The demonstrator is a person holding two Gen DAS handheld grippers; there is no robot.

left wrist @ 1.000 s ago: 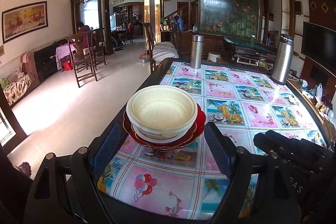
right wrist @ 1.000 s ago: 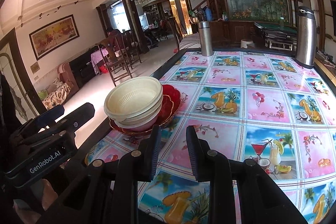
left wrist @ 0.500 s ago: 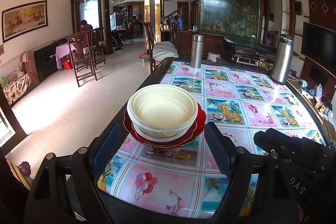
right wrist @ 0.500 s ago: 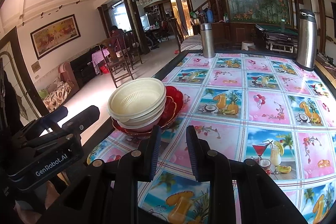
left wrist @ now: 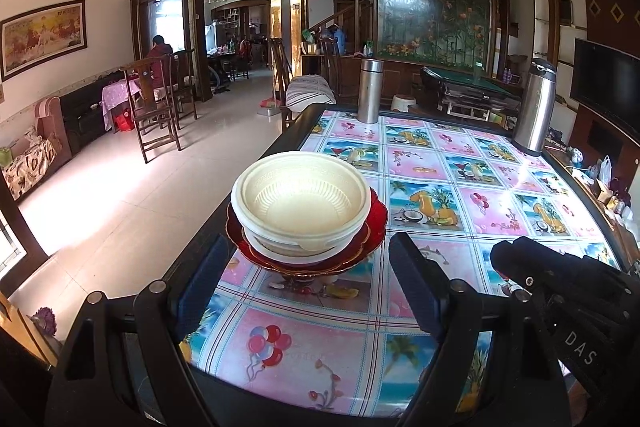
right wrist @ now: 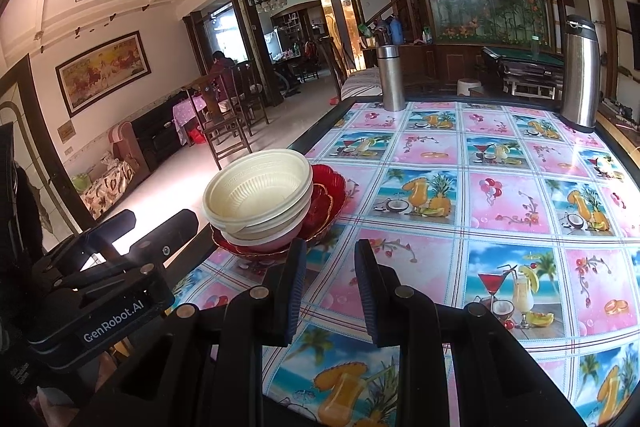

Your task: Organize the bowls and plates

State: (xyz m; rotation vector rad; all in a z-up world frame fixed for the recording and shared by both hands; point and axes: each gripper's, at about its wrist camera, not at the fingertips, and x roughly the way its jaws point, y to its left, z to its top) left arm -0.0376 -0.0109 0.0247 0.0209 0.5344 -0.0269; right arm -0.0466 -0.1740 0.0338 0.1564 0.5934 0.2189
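Observation:
A stack of cream bowls (left wrist: 300,203) sits nested on red scalloped plates (left wrist: 372,227) near the table's left edge; it also shows in the right wrist view (right wrist: 258,195), with a pinkish bowl lowest and the red plates (right wrist: 326,195) under it. My left gripper (left wrist: 308,263) is wide open and empty, its fingers just in front of the stack on either side. My right gripper (right wrist: 330,259) is open by a narrow gap and empty, to the right of the stack. The left gripper's body (right wrist: 100,283) shows in the right wrist view.
The table (left wrist: 432,163) has a colourful fruit-print cloth. A steel flask (left wrist: 370,91) stands at the far edge and a taller steel thermos (left wrist: 536,107) at the far right corner. The table's left edge drops to a tiled floor with chairs beyond.
Both grippers have eased slightly toward the stack. Nothing was grasped or released; the bowls and plates have not moved.

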